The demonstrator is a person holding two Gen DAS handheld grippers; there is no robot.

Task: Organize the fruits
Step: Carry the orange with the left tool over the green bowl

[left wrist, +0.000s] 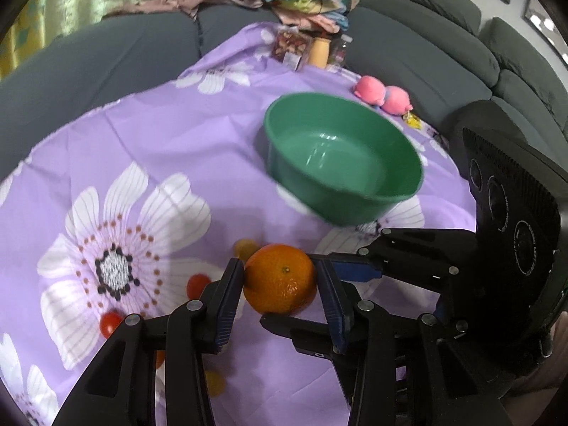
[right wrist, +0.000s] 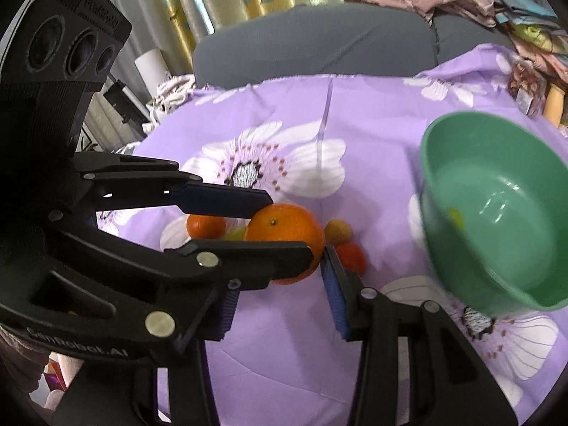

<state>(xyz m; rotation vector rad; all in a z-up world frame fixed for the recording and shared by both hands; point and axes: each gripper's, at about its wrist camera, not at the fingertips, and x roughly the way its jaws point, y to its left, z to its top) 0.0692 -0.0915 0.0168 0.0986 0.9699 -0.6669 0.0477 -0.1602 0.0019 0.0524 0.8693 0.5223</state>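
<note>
My left gripper (left wrist: 280, 280) is shut on a large orange (left wrist: 280, 278) and holds it above the purple flowered cloth (left wrist: 159, 149). In the right wrist view the same orange (right wrist: 284, 230) sits between the left gripper's fingers (right wrist: 227, 200), which reach in from the left. My right gripper (right wrist: 280, 305) is open and empty just below the orange; its fingers also reach in from the right in the left wrist view (left wrist: 355, 271). The green bowl (left wrist: 340, 156) stands empty beyond, and also shows in the right wrist view (right wrist: 497, 209). A second orange (right wrist: 206, 225) and small fruits lie on the cloth.
Small red tomatoes (left wrist: 197, 284) and yellowish fruits (left wrist: 245, 248) lie on the cloth under the grippers. Pink plush toys (left wrist: 383, 97), a snack bag and a bottle (left wrist: 317, 53) stand at the far edge. A grey sofa (left wrist: 426, 46) with piled clothes surrounds the table.
</note>
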